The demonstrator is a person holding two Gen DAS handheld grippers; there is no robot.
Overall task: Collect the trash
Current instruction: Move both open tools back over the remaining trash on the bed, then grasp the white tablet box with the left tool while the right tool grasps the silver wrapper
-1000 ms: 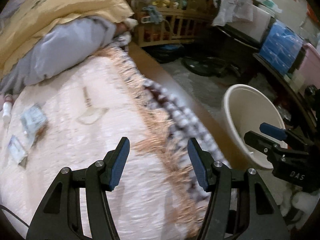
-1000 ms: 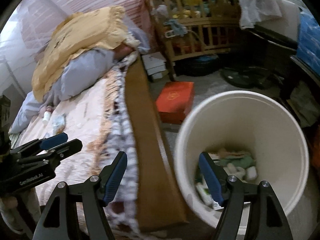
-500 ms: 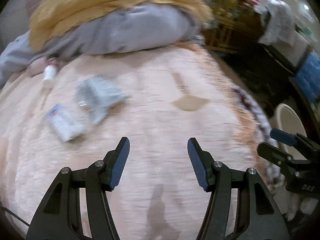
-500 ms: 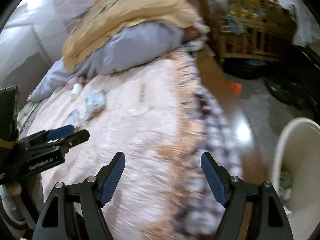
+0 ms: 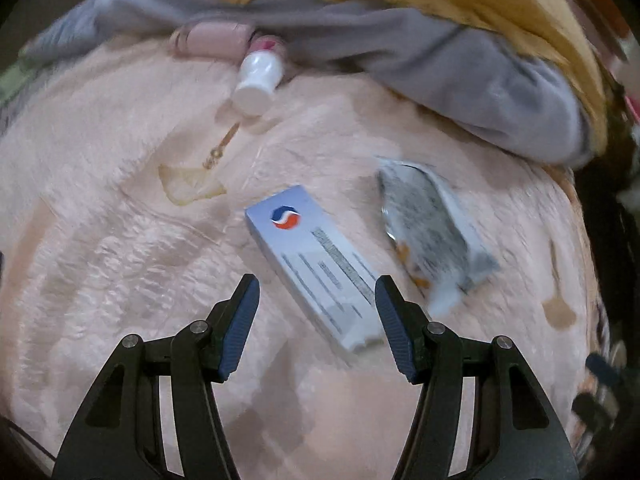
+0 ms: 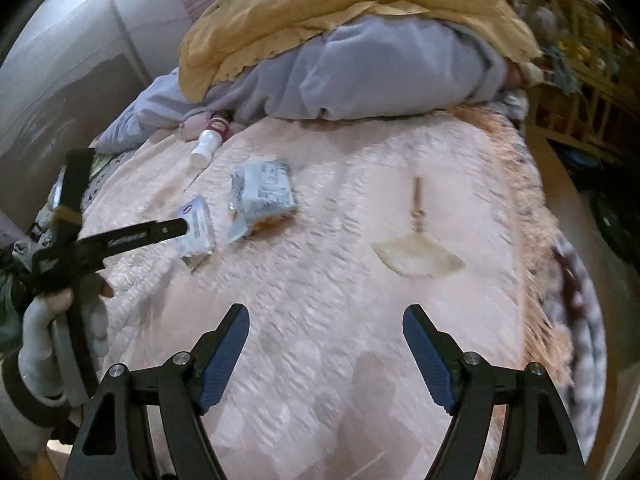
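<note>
While the left gripper (image 5: 316, 300) hovers jaws apart over the box (image 5: 314, 268), a wrapper (image 5: 434, 232) lies at two o'clock; the right gripper (image 6: 326, 330) gapes empty

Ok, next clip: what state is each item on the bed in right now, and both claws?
left claw: open, empty, fingers either side of the box's near end
right claw: open, empty, above bare blanket
box: lying flat, not gripped
packet: crumpled, lying flat beside the box
bottle: lying on its side, cap on, by the grey pillow
blanket: spread over the bed
</note>
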